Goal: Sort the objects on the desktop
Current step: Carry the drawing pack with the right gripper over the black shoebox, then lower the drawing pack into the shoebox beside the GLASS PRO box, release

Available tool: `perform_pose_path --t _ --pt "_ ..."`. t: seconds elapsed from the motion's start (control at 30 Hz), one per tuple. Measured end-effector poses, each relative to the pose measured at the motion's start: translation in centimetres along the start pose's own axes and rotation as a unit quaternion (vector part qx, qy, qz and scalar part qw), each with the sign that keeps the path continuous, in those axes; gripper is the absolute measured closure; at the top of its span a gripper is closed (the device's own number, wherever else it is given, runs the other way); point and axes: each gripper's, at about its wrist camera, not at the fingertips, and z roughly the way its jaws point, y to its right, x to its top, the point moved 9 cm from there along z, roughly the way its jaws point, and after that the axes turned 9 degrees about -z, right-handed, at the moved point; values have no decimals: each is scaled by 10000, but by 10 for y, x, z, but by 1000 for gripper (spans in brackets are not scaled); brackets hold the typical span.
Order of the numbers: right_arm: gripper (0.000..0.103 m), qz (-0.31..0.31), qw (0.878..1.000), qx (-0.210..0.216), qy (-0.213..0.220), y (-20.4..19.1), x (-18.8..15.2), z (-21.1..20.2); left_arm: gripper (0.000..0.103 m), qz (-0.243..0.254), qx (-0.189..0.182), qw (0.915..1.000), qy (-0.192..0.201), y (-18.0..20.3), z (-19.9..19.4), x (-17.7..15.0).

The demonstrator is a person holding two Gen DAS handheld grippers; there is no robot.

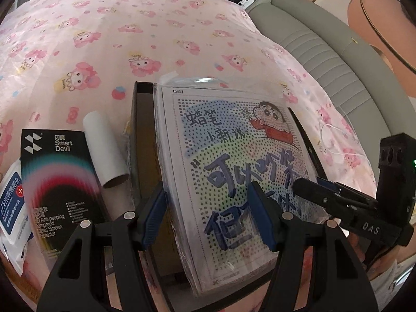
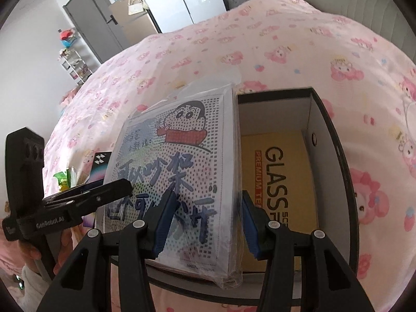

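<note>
- The task is partly done, I judge: a yellow glass pack (image 2: pixel 279 182) already lies on the floor of the box (image 2: pixel 335 140).
- The packet (image 1: pixel 234 171), a wrapped cartoon sheet, is over the box, tilted, one long edge above the box's left wall.
- The left gripper (image 1: pixel 208 215) has its jaws around the packet's near left edge; the right gripper (image 2: pixel 205 223) closes on its right edge.
- Left outside, on the pink cloth (image 1: pixel 130 39): a black pack (image 1: pixel 59 176), a white tube (image 1: pixel 105 148) and wipes (image 1: pixel 11 208).
- The box has free room beside the glass pack.
- The packet looks almost as wide as the box, so its edges could catch the walls.
</note>
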Motion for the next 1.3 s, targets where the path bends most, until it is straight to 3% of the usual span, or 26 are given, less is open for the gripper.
perform_pose_path --t 0.63,0.93,1.3 --pt "58 227 9995 -12 -201 9 -11 13 39 347 415 9982 262 1 0 -16" --pt "58 191 9987 87 -471 2 -23 26 38 797 1225 9891 184 1 -6 -25" --pt "58 334 9975 96 -623 5 -30 33 38 979 1356 9857 219 2 0 -30"
